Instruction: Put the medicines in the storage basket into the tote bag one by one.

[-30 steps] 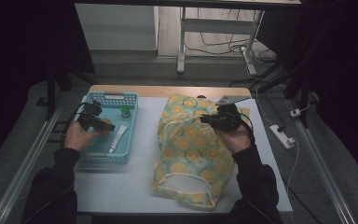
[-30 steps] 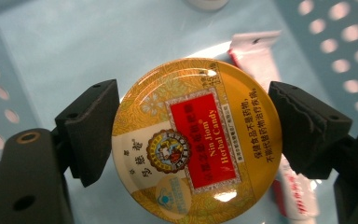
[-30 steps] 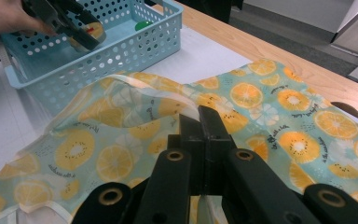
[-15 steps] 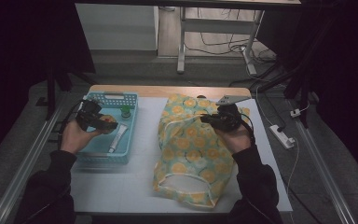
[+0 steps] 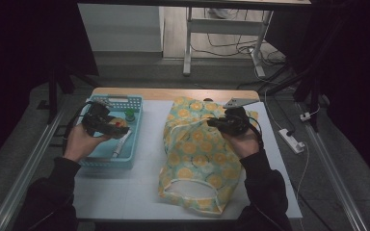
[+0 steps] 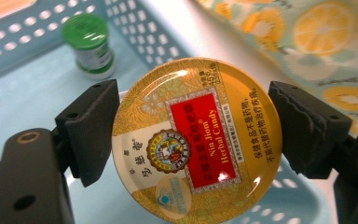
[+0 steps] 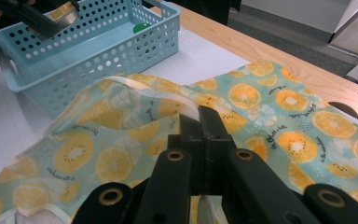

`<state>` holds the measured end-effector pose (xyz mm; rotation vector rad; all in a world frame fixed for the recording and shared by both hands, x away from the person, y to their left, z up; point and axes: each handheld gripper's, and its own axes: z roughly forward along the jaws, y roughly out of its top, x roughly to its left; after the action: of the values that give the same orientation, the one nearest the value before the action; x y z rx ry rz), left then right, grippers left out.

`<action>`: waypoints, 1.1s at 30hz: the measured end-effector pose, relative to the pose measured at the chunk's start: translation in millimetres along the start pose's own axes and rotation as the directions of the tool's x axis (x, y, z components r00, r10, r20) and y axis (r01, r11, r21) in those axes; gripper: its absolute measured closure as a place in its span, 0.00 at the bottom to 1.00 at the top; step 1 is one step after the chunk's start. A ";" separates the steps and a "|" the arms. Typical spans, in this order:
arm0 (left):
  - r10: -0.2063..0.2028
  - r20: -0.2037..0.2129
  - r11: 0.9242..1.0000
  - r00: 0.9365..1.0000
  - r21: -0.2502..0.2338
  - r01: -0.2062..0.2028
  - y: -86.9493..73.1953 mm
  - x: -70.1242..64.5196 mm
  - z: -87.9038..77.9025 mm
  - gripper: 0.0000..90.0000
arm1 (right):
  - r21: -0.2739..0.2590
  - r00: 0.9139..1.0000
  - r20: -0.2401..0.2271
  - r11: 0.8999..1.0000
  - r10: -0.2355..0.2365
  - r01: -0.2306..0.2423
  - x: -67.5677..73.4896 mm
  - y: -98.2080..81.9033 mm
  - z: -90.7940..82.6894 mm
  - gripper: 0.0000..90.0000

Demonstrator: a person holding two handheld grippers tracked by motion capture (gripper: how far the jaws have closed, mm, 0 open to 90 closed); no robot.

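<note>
My left gripper [image 6: 196, 135] hangs over the blue basket [image 5: 134, 102], shut on a round yellow candy tin [image 6: 198, 140] with a red label. Its black pads [image 6: 93, 126] press the tin's rim from both sides. In the high view the tin [image 5: 118, 123] is above the basket's middle. An orange-slice print fabric bag [image 5: 197, 154] lies across the table's centre. My right gripper [image 7: 200, 116] is shut on the bag's raised rim [image 7: 186, 105], holding it up off the table. In the high view the right gripper [image 5: 217, 122] is over the bag's upper part.
A small green-capped bottle [image 6: 89, 44] and a white tube [image 5: 120, 144] lie in the basket. A wooden strip [image 7: 270, 51] runs along the table's far edge. A power strip [image 5: 291, 140] lies on the floor to the right. Metal rails flank the table.
My left hand has lifted the candy tin higher above the basket and carried it slightly toward the bag. The right hand and the bag have stayed where they were.
</note>
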<state>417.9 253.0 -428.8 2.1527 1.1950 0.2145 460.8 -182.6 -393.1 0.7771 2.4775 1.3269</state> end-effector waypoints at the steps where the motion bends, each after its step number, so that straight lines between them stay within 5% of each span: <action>1: 0.006 0.006 1.000 1.000 -0.004 -0.006 1.0 -2.7 -0.3 0.23 | 0.000 1.000 0.000 1.000 0.001 -0.001 -0.1 0.0 -0.1 1.00; 16: 0.095 0.101 0.995 0.990 -0.029 -0.092 18.2 -41.6 3.4 0.23 | -0.001 1.000 0.001 1.000 -0.001 0.001 0.4 0.2 0.1 1.00; 33: 0.187 0.203 0.982 0.961 -0.046 -0.182 43.7 -84.0 22.8 0.23 | 0.005 1.000 -0.001 1.000 -0.001 0.001 0.5 -0.6 2.1 1.00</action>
<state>410.4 158.7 -405.6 2.2023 0.8703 0.0836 461.1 -181.1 -394.8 0.7768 2.4825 1.3215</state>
